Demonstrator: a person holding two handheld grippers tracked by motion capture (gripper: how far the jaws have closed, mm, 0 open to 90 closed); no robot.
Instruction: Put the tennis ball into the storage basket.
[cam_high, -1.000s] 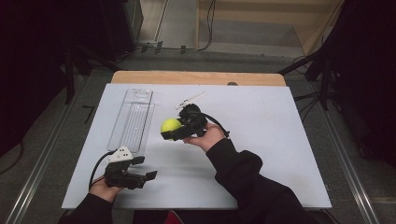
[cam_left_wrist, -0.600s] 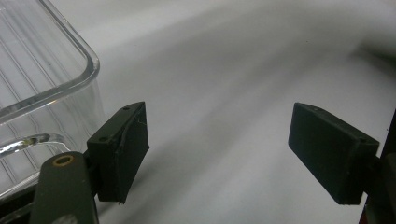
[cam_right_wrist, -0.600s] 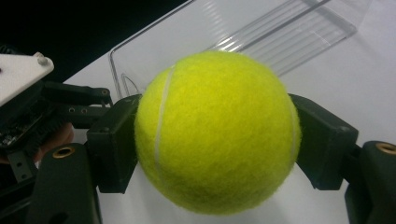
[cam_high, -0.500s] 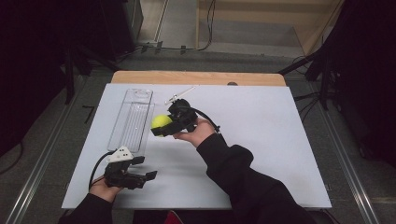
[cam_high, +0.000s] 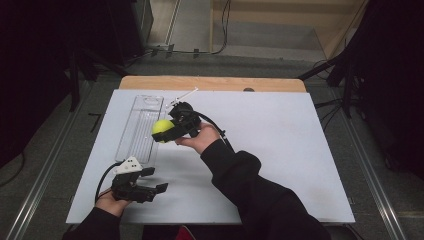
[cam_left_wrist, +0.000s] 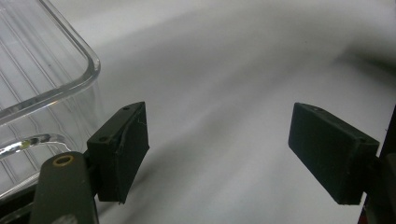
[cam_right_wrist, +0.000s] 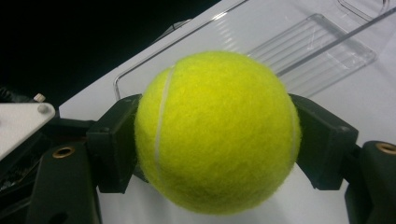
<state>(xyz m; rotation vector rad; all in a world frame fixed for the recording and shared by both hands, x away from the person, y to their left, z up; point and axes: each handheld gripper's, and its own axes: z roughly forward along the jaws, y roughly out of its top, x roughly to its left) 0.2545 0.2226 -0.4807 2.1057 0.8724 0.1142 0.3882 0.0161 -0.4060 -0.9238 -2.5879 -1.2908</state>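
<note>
Tennis ball (cam_right_wrist: 217, 133), light and fuzzy, I'm pinching across its middle in my right gripper (cam_high: 172, 131) beside the clear tray (cam_high: 141, 127); my left gripper (cam_high: 150, 181) is gaping empty near it.

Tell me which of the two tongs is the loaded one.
The right tongs, raised beside the clear tray, are clamped on the yellow tennis ball. The left tongs, low near the table's front edge, stand open with nothing between the jaws.
</note>
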